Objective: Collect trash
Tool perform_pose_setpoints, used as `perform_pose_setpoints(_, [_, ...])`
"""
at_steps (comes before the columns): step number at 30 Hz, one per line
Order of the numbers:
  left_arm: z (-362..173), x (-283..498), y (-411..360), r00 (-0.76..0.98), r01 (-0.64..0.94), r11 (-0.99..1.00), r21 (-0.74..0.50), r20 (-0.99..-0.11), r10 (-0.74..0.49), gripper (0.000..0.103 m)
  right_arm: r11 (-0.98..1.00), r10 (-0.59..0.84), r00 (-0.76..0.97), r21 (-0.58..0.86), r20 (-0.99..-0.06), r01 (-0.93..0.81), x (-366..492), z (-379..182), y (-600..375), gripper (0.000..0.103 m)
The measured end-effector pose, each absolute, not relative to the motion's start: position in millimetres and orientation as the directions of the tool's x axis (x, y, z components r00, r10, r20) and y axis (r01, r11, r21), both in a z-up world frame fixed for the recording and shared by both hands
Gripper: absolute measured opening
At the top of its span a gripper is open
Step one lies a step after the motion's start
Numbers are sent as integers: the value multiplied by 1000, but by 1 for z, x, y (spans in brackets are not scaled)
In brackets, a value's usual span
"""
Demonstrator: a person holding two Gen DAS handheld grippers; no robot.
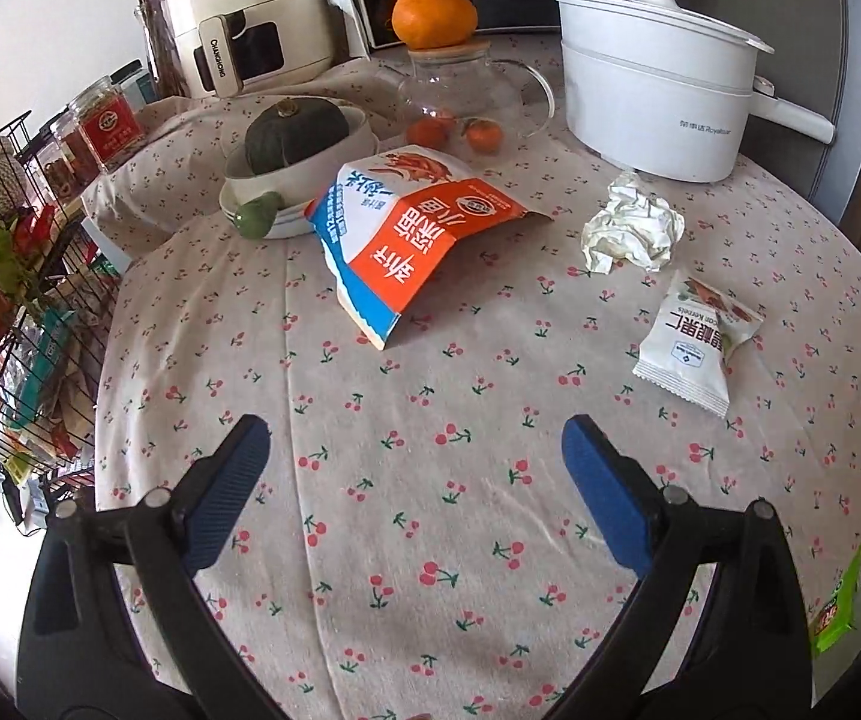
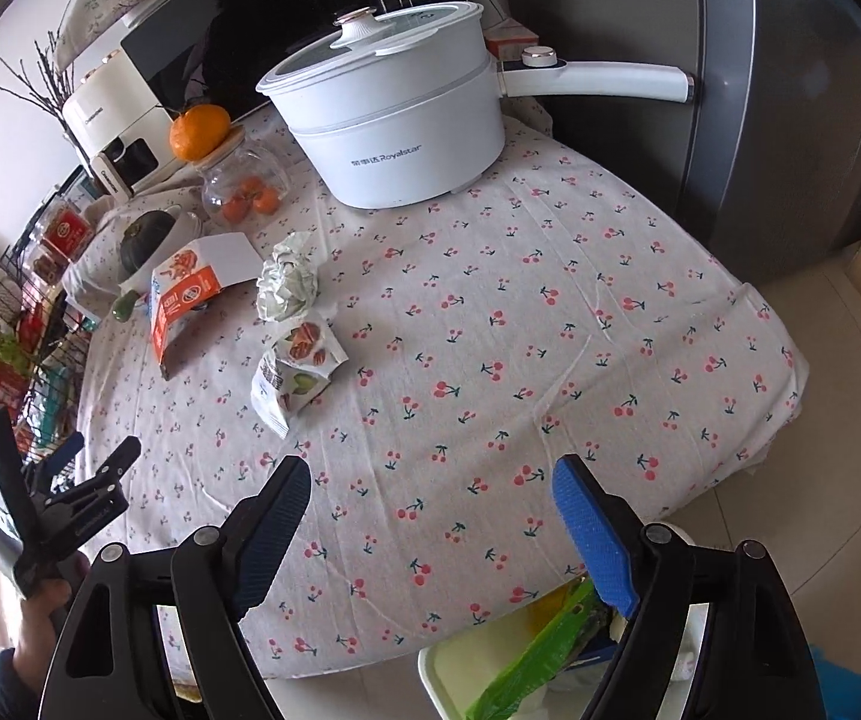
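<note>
An orange, blue and white snack bag (image 1: 406, 240) lies on the cherry-print tablecloth; it also shows in the right wrist view (image 2: 181, 300). A crumpled white tissue (image 1: 631, 231) (image 2: 286, 285) and a small white nut packet (image 1: 694, 345) (image 2: 295, 369) lie to its right. My left gripper (image 1: 415, 468) is open and empty, hovering above the cloth short of the bag; it shows at the left edge of the right wrist view (image 2: 94, 462). My right gripper (image 2: 430, 504) is open and empty near the table's front edge, above a white trash bin (image 2: 460, 666) holding a green wrapper (image 2: 526, 666).
A white electric pot (image 1: 658, 96) stands at the back right. A glass teapot (image 1: 466, 90) with an orange on top, a bowl with a green squash (image 1: 295, 144) and a white air fryer (image 1: 232, 12) stand at the back. A wire rack (image 1: 16, 312) stands left.
</note>
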State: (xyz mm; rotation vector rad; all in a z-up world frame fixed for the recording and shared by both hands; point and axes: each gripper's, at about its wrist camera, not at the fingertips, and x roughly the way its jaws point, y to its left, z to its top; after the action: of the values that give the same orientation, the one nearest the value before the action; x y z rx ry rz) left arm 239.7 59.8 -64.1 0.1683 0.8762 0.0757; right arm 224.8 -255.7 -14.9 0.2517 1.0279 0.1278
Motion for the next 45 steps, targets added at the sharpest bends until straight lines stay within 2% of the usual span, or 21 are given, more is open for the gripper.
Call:
perform_pose_setpoints(7, [-74,282,69,685,13,984,177,-719,120,98,973,191,499,232,-845,21,257,-33,-235,84])
perform_pose_setpoints(8, [-77,288,71,688,14,985,171,-716,115,95,974,184,500,226,-846,23,261,-35,-233,84])
perform_pose_setpoints(10, [-83,299,70,688,13,984,179,-715,121,87,977,165,502,210,-849,34,268,-41,-233,84])
perform_pose_setpoints(14, [-96,317,67,682,-7,970,243,-709,182,48,982,124,496,177,-859,61,276,-54,-237,84])
perform_pose_setpoints(17, [-102,323,66,672,-23,965,260,-711,207,34,984,111,490,166,-865,69,279,-60,-239,84])
perform_pose_setpoints(18, [-102,324,66,673,-29,965,261,-709,211,24,985,107,490,161,-865,69,279,-61,-239,84])
perform_pose_setpoints(22, [-96,320,68,681,-68,961,268,-692,241,14,989,98,492,140,-865,50,278,-63,-233,84])
perform_pose_setpoints(24, [-88,315,73,690,-78,969,233,-689,221,6,989,105,493,142,-863,38,277,-62,-230,84])
perform_pose_setpoints(26, [-78,308,82,696,-96,980,176,-692,192,3,989,111,497,143,-861,26,276,-61,-227,84])
perform_pose_setpoints(35, [-57,242,111,697,-75,982,-173,-713,-72,3,988,146,516,150,-844,-35,270,-53,-208,84])
perform_pose_setpoints(45, [-64,151,124,699,-58,856,-513,-633,-332,3,962,267,477,259,-837,-85,297,-67,-170,84])
